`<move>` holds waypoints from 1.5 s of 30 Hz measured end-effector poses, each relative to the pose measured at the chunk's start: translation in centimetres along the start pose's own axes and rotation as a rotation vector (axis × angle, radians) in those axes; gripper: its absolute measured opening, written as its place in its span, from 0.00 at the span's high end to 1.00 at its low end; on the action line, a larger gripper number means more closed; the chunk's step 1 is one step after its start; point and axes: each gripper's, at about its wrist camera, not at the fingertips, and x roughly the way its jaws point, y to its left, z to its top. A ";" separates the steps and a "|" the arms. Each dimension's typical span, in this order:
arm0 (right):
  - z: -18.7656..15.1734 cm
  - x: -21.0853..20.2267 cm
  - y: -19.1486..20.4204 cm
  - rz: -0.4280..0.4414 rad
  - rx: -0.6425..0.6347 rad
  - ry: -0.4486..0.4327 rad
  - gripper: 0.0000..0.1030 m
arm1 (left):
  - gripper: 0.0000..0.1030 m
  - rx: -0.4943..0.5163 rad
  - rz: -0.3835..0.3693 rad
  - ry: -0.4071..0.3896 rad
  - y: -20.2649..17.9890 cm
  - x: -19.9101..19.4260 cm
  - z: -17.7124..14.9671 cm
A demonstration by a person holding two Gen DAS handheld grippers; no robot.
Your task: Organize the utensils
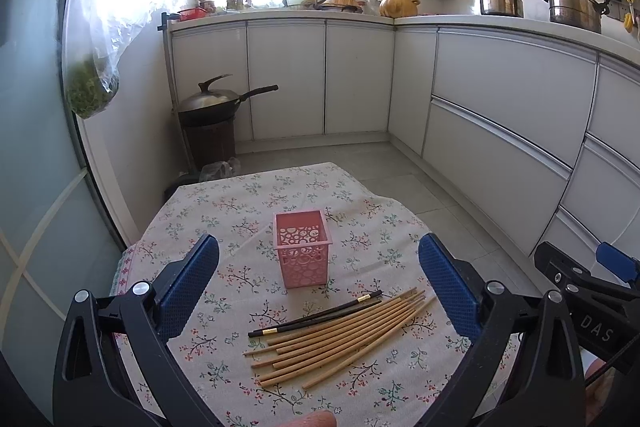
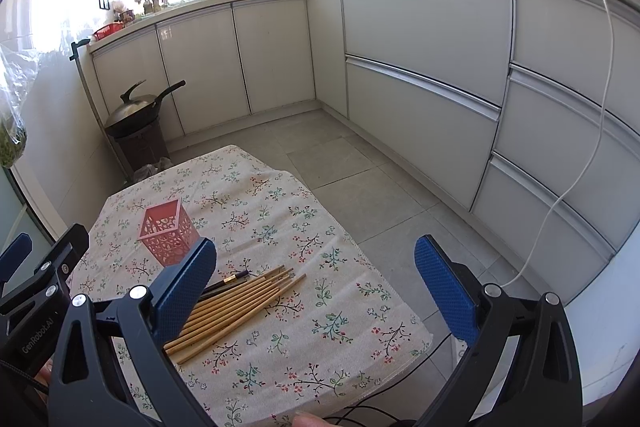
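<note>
Both hand-held grippers — left (image 1: 319,287), right (image 2: 316,291) — hover wide and empty; clamping the fanned chopsticks (image 1: 340,339) risks scattering them or tipping the light pink holder (image 1: 303,251).

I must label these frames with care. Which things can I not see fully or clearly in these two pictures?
- Light wooden chopsticks: in the right wrist view, the right tool's blue finger covers their near ends.
- Two black chopsticks with gold bands: mostly hidden there by the same finger.
- Pink perforated plastic holder: its floor is hidden by its own walls in both views.
- Windowsill items: too small and overexposed.
</note>
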 end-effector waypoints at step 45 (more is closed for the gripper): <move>0.1 0.5 -0.6 0.000 0.014 0.017 0.06 | 0.07 -0.002 -0.001 0.010 -0.3 0.3 -0.3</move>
